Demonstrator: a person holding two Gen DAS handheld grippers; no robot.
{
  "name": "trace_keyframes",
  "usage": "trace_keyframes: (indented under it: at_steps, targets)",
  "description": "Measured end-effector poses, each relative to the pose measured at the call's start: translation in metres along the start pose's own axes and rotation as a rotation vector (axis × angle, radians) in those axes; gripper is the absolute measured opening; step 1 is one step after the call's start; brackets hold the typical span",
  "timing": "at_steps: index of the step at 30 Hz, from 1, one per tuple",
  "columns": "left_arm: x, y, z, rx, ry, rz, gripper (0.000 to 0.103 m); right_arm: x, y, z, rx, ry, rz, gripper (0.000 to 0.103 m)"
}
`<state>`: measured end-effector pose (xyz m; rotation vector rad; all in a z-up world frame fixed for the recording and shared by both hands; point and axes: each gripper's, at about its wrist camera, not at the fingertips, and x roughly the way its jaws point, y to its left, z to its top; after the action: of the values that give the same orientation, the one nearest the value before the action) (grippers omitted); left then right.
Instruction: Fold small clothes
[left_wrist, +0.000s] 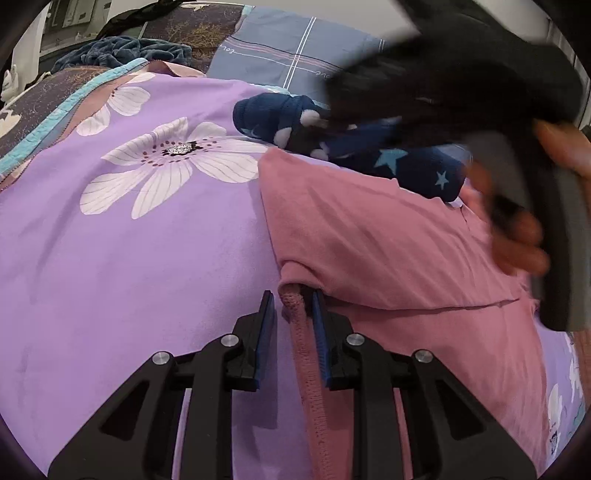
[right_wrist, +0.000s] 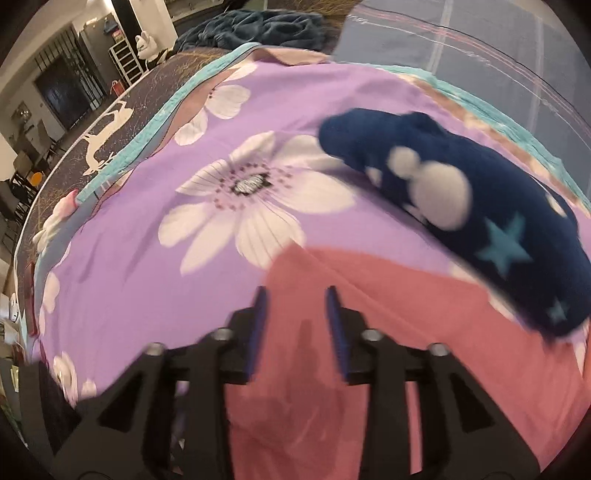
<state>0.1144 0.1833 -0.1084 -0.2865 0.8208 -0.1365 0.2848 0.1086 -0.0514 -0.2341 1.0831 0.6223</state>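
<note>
Left hand-held gripper (left_wrist: 291, 306) straddles pink garment (left_wrist: 388, 258) hem.

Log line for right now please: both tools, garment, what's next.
left tool: hem between its pads | right tool: open, empty, above pink garment | navy sock: beside it | next: probably grab, fold

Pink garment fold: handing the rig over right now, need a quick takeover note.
Left gripper: jaws straddle the ribbed hem of the pink garment, with a gap showing, so not clamped.
Right gripper: open and empty over the pink cloth.
Things: pink garment is spread on the purple floral sheet; the navy star-print garment lies bunched beyond it.
Done: one pink layer looks folded over.
Left: grip the hem, finish this fold, then the navy piece.
</note>
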Motion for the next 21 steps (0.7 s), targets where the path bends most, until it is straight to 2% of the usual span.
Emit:
trace_keyframes:
  at_steps: [2, 3, 4, 5, 6, 11, 14, 18, 19, 20, 21]
  targets:
    - [0.001, 0.003, 0.000, -0.019, 0.000, -0.017, 0.023, 0.019, 0.011, 0.011, -0.005, 0.022, -0.018, 0.049]
    - [0.001, 0.005, 0.000, -0.029, -0.003, -0.023, 0.016, 0.028, 0.014, 0.014, -0.014, 0.038, -0.031, 0.041]
    - [0.000, 0.007, 0.000, -0.040, -0.007, -0.026, 0.007, 0.039, 0.018, 0.016, -0.029, 0.058, -0.056, 0.026]
    - [-0.001, 0.008, -0.001, -0.046, -0.011, -0.023, 0.007, 0.048, 0.021, 0.018, -0.038, 0.076, -0.073, 0.002]
    - [-0.003, 0.009, -0.001, -0.052, -0.021, -0.010, 0.006, 0.055, 0.023, 0.020, -0.037, 0.087, -0.089, 0.000]
    - [-0.008, 0.003, -0.009, -0.035, -0.015, 0.069, 0.003, 0.058, 0.027, 0.033, -0.009, -0.034, -0.036, 0.000]
    - [-0.009, 0.003, -0.011, -0.031, -0.008, 0.083, 0.003, 0.072, 0.025, 0.032, 0.001, 0.009, -0.022, 0.000]
    - [-0.012, 0.006, -0.013, -0.040, -0.005, 0.077, 0.003, 0.055, 0.007, 0.024, 0.043, 0.003, 0.025, 0.002]
    - [-0.011, 0.006, -0.013, -0.039, -0.003, 0.078, 0.003, 0.050, 0.002, 0.023, 0.058, 0.005, 0.042, 0.005]
    - [-0.011, 0.006, -0.013, -0.035, -0.002, 0.080, 0.003, 0.043, -0.006, 0.022, 0.073, 0.010, 0.059, 0.017]
    - [-0.011, 0.005, -0.013, -0.031, -0.003, 0.083, 0.003, 0.040, -0.008, 0.021, 0.077, 0.009, 0.063, 0.036]
